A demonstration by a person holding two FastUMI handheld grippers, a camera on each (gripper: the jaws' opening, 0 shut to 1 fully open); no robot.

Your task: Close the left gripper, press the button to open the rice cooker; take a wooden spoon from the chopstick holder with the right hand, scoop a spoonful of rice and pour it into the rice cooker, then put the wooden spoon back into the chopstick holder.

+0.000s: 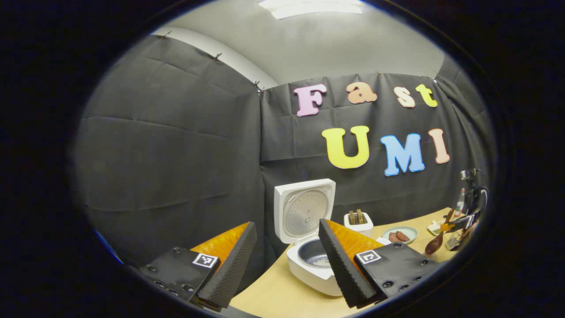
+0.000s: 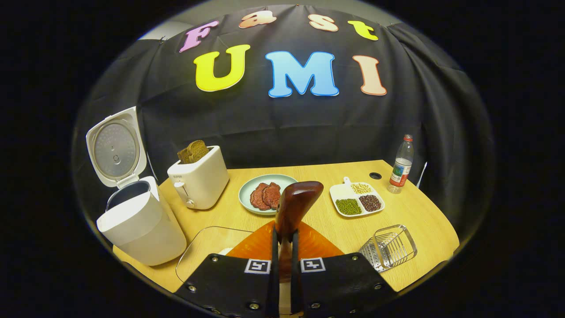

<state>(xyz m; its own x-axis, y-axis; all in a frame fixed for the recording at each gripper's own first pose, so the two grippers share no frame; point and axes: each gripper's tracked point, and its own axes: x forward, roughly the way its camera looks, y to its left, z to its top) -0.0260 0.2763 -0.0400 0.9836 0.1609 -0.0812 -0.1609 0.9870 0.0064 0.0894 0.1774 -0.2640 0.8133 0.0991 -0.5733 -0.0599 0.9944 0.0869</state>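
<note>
**A:** Wooden spoon (image 2: pixel 293 207) is clamped in the right tool (image 2: pixel 282 247), both fingers pressed tight on the handle, bowl end sticking up over the middle of the worktop (image 2: pixel 419 216). Can't tell if there's any rice in it from this angle.

**B:** And the rice cooker (image 2: pixel 141 225)?

**A:** White, at the worktop's left edge, lid (image 2: pixel 115 148) flipped fully upright. In the left gripper view you can see into the dark inner pot (image 1: pixel 314 255).

**B:** Left tool (image 1: pixel 282 260) doing anything?

**A:** Nope, wide open, gripping nothing, just hanging near the cooker.

**B:** Chopstick holder?

**A:** Metal wire one (image 2: pixel 390 249), lying near the front right edge of the worktop. Also a toaster (image 2: pixel 198 181) with bread next to the cooker, a plate of meat slices (image 2: pixel 265 194), a divided dish of beans (image 2: pixel 356 199), and a water bottle (image 2: pixel 401 165) by the back right corner.
</note>
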